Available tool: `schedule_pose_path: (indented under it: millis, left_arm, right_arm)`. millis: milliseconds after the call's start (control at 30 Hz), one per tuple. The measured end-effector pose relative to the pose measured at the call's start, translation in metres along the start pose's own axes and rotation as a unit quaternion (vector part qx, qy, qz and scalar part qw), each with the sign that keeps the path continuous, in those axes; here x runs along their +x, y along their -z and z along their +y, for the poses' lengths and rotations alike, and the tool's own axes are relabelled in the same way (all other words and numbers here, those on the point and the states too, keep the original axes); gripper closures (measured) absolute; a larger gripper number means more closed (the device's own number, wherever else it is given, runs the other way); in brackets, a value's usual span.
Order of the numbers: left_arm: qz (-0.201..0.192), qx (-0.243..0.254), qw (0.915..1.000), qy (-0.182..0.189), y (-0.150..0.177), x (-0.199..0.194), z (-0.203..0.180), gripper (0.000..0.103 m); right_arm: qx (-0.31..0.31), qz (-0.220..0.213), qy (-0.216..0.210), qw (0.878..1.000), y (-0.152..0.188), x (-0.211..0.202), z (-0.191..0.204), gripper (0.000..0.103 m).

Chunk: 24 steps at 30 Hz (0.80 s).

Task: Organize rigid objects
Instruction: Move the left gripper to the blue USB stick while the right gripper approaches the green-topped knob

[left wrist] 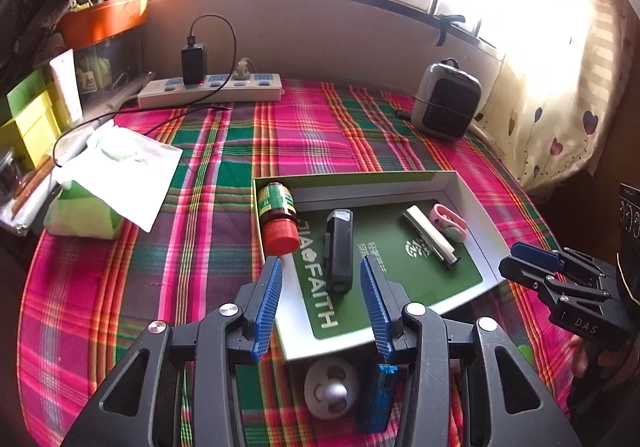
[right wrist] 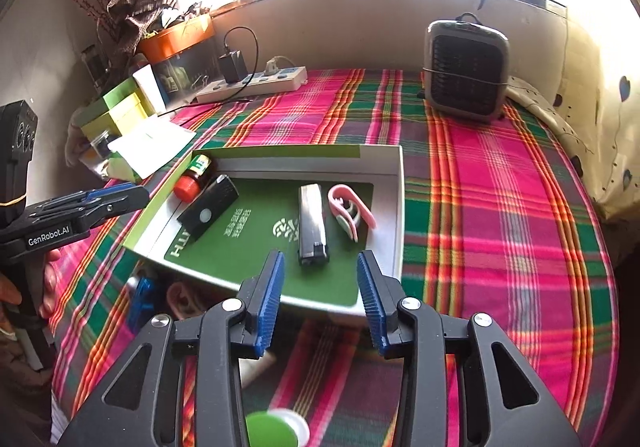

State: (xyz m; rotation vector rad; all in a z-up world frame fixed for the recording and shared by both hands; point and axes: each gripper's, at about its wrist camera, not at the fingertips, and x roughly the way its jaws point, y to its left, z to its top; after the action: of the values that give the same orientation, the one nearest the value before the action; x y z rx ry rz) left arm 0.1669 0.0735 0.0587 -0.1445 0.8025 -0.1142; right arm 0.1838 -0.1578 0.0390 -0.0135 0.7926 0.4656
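Rigid objects already lie in the shallow box tray (left wrist: 472, 193) on the plaid-covered bed (left wrist: 200, 247): a red-capped bottle (left wrist: 278, 217) in the tray's far left corner, a black device (left wrist: 339, 251) beside it toward the middle, a silver bar (left wrist: 430, 237) further right, and a pink clip (left wrist: 450, 221) just beside the bar against the right wall. Outside, just past the tray's near edge, a white round object (left wrist: 331, 387) and a small blue object (left wrist: 380, 391) rest on the cloth, and a green-and-white lid (right wrist: 276, 429) shows blurred at the bottom of the right wrist view; these likely remain to be gathered. The left gripper (left wrist: 322, 301) hangs over the tray's near left part, jaws apart and empty; the right gripper (right wrist: 322, 297) hangs over the near right part, jaws also apart with nothing between them. Trouble could come from a low pass clipping the tray's near edge, tipping it on the soft bedding. The bottle lies on its side and could roll into the black device. Both grippers reaching for the loose items near the same edge could collide.
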Motion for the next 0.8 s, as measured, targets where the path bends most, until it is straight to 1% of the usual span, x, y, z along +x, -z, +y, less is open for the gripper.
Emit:
schedule_pose_path:
  millis: [67, 233, 400, 567, 633, 800]
  left_arm:
    - [-0.002, -0.002, 1.0000, 0.002, 0.007, -0.006, 0.000, 0.063]
    - [0.000, -0.009, 0.9999, 0.014, 0.025, -0.018, 0.001, 0.063]
    - [-0.003, -0.016, 0.9997, 0.018, 0.040, -0.029, 0.001, 0.063]
    - [-0.002, -0.020, 0.9993, 0.030, 0.052, -0.034, -0.001, 0.063]
    - [0.002, -0.020, 0.9992, 0.035, 0.059, -0.034, -0.003, 0.063]
    - [0.010, -0.013, 0.9990, 0.042, 0.069, -0.033, -0.007, 0.063]
  right_arm:
    - [0.001, -0.003, -0.001, 1.000, 0.005, -0.007, 0.000, 0.060]
    - [0.002, -0.016, -0.006, 1.000, 0.020, -0.026, 0.002, 0.058]
    - [-0.004, -0.006, -0.011, 1.000, 0.039, -0.034, 0.006, 0.058]
    - [-0.008, 0.005, -0.023, 1.000, 0.054, -0.035, 0.013, 0.058]
    - [-0.013, 0.006, -0.030, 0.999, 0.060, -0.036, 0.016, 0.058]
    - [-0.023, 0.014, -0.032, 0.999, 0.071, -0.034, 0.024, 0.058]
